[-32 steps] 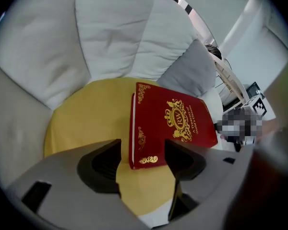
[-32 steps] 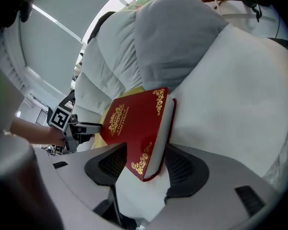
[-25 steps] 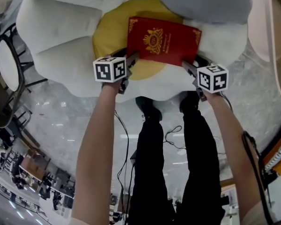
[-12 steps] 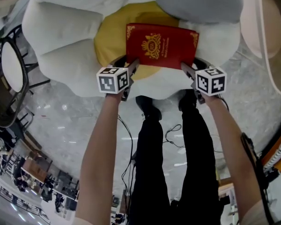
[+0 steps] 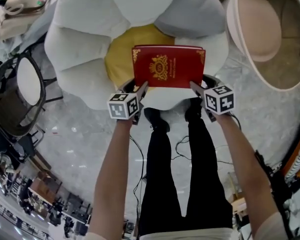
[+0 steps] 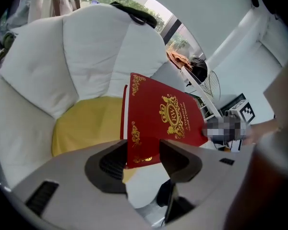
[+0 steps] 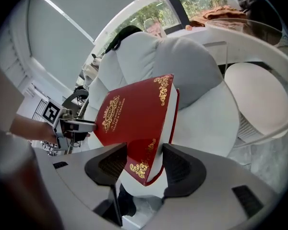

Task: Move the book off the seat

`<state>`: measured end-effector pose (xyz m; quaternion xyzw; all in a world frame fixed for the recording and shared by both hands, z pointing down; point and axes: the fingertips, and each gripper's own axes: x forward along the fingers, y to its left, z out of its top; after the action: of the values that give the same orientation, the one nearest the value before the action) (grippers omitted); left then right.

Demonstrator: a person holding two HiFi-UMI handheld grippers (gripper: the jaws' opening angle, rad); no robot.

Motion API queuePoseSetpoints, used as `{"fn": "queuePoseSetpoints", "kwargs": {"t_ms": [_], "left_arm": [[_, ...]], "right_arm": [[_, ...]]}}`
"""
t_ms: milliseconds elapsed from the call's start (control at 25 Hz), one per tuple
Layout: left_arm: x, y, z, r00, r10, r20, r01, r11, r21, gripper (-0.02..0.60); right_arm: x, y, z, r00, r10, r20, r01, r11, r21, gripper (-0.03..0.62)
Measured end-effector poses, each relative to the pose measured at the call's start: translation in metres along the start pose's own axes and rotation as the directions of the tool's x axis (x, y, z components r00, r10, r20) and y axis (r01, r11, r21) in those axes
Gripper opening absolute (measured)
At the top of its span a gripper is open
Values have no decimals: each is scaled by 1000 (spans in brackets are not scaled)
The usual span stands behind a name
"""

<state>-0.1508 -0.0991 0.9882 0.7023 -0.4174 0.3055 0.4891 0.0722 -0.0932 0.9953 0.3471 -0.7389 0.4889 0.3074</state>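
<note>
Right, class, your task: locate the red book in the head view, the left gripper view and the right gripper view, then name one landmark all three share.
Head view: red book at upper centre, cover facing up.
Left gripper view: red book at centre, slightly right, tilted.
Right gripper view: red book at centre, slightly left, near corner lowest.
Shared landmark: the white petal chair behind the book in all three.

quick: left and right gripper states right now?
Left gripper: closed on the book, at its near left corner.
Right gripper: closed on the book, at its near right corner.
</note>
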Motion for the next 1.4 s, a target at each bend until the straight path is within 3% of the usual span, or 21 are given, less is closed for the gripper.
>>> {"fn": "queuePoseSetpoints", "kwargs": {"t_ms": [400, 720, 960, 1400], "left_arm": [[-45, -98, 51, 999, -29, -22, 31, 997, 77, 209], [-52, -188, 84, 996, -72, -50, 78, 985, 152, 209], [-27, -253, 108, 991, -101, -83, 117, 970, 213, 209], [68, -362, 157, 980, -132, -148, 174, 928, 328, 208]], "right_arm": [[-113, -6, 27, 999, -23, 48, 20, 998, 53, 250], [-202, -38, 35, 992, -54, 114, 40, 991, 125, 247], [-252, -83, 32, 981, -107, 162, 75, 978, 193, 247], [-307, -205, 32, 952, -199, 232, 119, 940, 319, 247]]}}
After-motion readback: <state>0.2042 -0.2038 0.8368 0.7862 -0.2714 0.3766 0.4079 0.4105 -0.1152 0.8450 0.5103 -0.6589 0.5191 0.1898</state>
